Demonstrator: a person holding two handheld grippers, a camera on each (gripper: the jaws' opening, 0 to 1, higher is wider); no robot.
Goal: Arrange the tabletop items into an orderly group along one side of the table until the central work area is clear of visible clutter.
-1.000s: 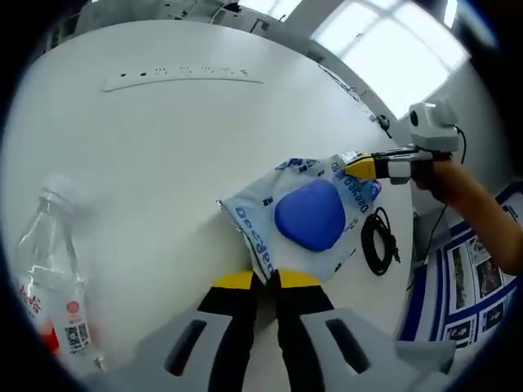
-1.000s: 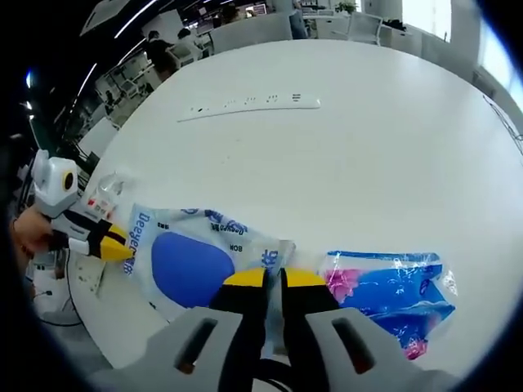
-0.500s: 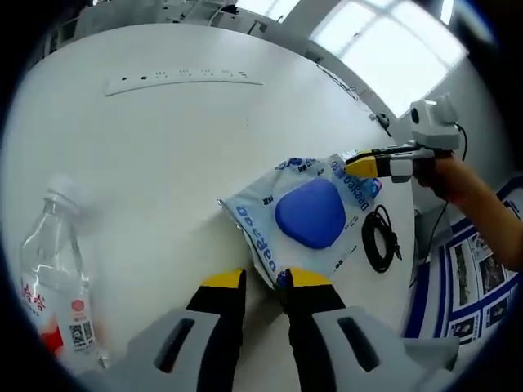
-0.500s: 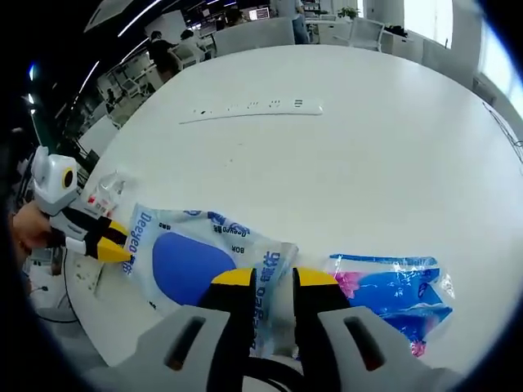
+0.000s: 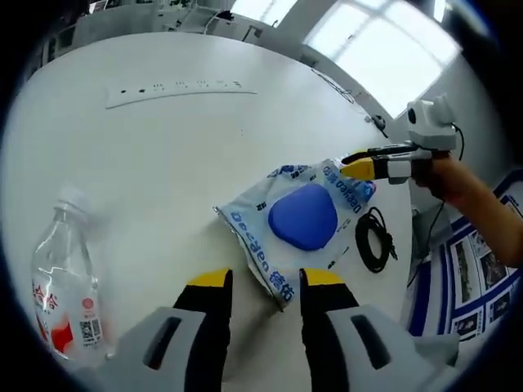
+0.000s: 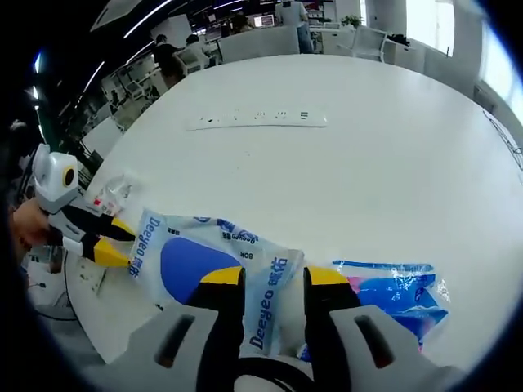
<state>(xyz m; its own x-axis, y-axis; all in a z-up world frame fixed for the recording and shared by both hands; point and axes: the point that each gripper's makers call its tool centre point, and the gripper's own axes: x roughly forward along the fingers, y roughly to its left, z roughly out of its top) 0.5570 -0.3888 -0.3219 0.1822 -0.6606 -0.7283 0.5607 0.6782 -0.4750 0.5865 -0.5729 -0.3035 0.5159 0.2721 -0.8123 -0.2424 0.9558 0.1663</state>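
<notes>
Both grippers (image 5: pixel 260 279) (image 6: pixel 273 278) open, jaws parted astride opposite ends of blue pouch (image 5: pixel 302 216), lying near table (image 5: pixel 163 147) edge. Risk: pouch slipping off edge if nudged. Nearby: bottle (image 5: pixel 67 282), black cable (image 5: pixel 374 241), second packet (image 6: pixel 391 290), power strip (image 5: pixel 176 88) farther off.

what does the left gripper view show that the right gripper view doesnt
Left gripper view: a coiled black cable on the table beside the bag, and a clear plastic bottle lying on its side in full.

Right gripper view: a second packet, blue and pink, lying to the right of the open jaws.

Both: the white table, the white power strip, and the bag with the blue pad lying between the left gripper and the right gripper, both open. A bottle also appears small behind the left gripper in the right gripper view.
</notes>
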